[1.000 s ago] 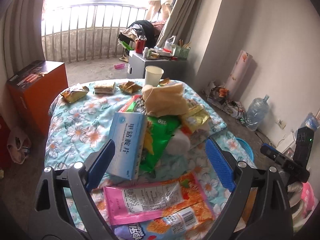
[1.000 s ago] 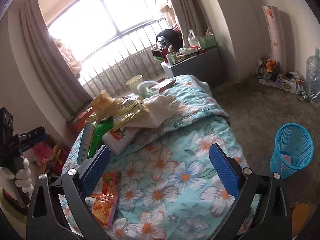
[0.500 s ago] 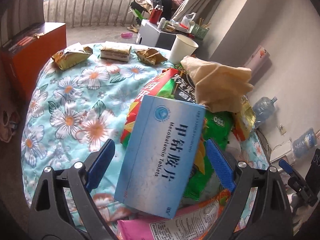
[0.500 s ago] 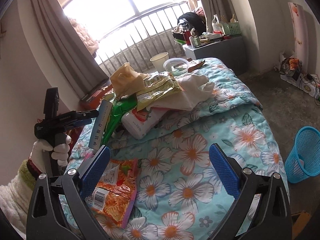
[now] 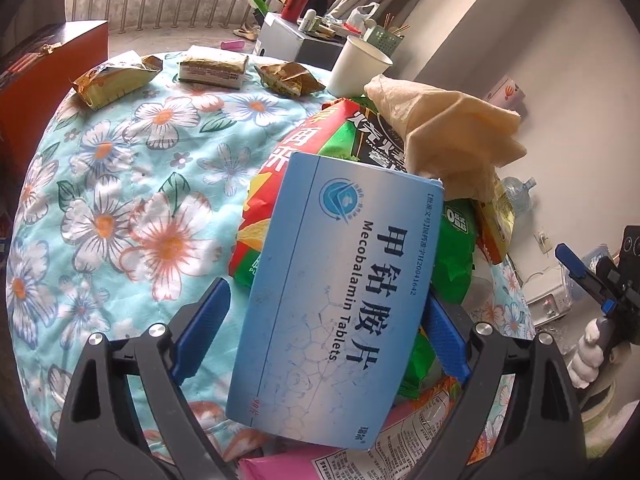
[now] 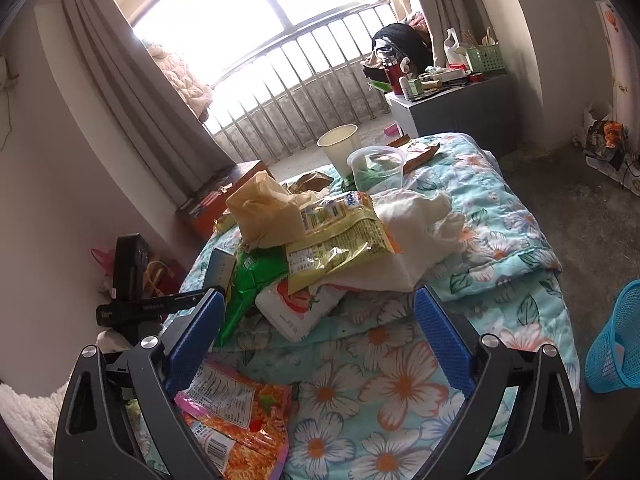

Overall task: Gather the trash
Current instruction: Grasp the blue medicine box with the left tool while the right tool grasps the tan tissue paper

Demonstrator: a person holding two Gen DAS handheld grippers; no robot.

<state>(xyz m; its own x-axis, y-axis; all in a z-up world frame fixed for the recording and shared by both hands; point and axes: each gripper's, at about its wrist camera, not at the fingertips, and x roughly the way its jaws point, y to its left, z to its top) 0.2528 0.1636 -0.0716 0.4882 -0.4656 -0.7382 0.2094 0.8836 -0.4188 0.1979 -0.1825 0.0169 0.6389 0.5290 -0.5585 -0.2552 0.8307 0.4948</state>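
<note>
The blue tablet box [image 5: 336, 296] lay lengthwise between the left gripper's [image 5: 326, 328] wide-open, empty jaws, while the right gripper [image 6: 320, 336], equally open and empty, hovered farther off.

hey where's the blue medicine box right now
In the left wrist view the blue medicine box sits centre frame between the open left gripper fingers, leaning on the green snack bag.
</note>
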